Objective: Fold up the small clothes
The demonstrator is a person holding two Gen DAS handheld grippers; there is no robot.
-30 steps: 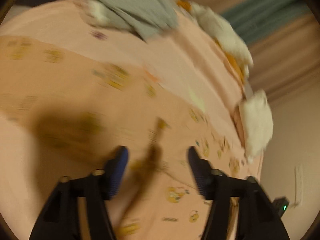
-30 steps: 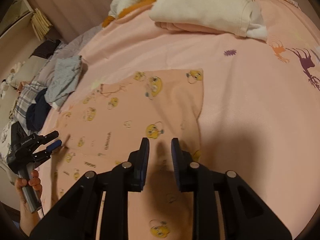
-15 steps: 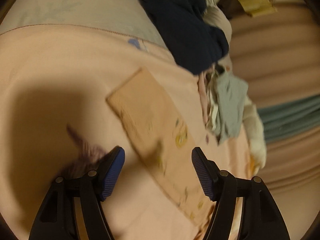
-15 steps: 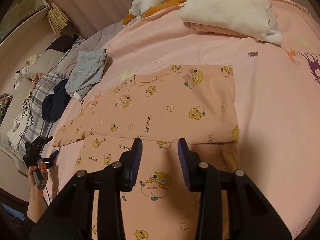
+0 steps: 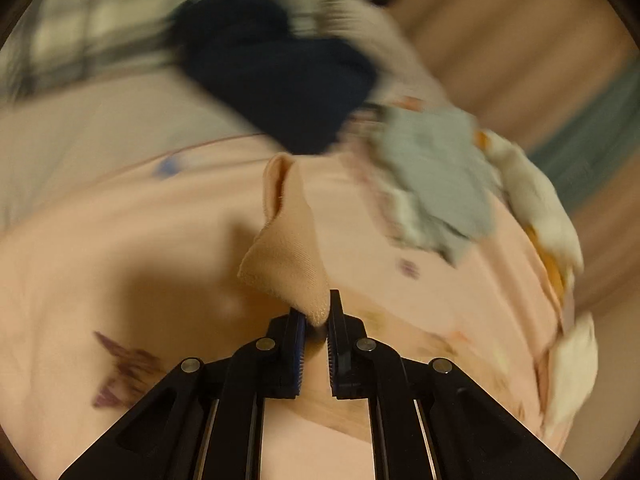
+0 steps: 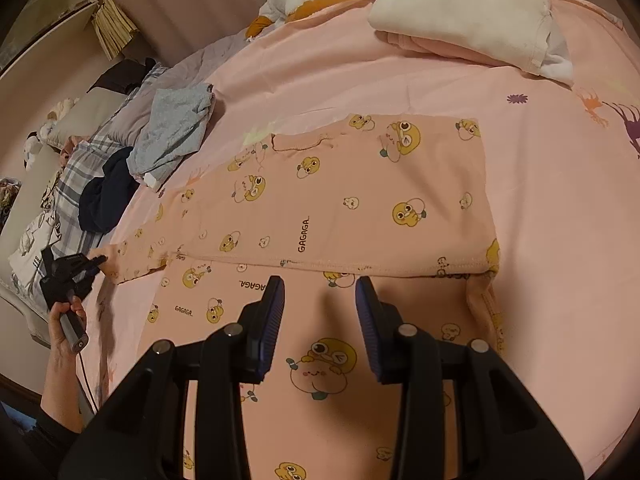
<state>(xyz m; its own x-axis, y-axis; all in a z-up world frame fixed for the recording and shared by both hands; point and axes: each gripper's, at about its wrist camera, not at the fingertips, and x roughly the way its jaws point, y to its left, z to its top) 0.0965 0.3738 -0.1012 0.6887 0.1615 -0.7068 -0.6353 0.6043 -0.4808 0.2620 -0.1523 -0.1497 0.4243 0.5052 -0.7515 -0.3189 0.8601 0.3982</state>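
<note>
**Sleeve cuff pinched left, right idle over shirt**

Left wrist view: heavy blur. Pink bedsheet [image 5: 100,248], curtain behind. Left gripper [image 5: 318,316] just closed, clamped on the peach sleeve cuff [image 5: 286,256]. One navy garment [image 5: 280,80], one grey garment [image 5: 436,184] beyond.

Right wrist view: pink printed shirt [image 6: 340,208] flat on the sheet, folded across, sleeve reaching left. Right gripper [image 6: 320,304] partly open above the shirt, holding nothing. One white folded pile [image 6: 460,8] at far edge. One hand [image 6: 66,324] gripping the left tool's handle.
</note>
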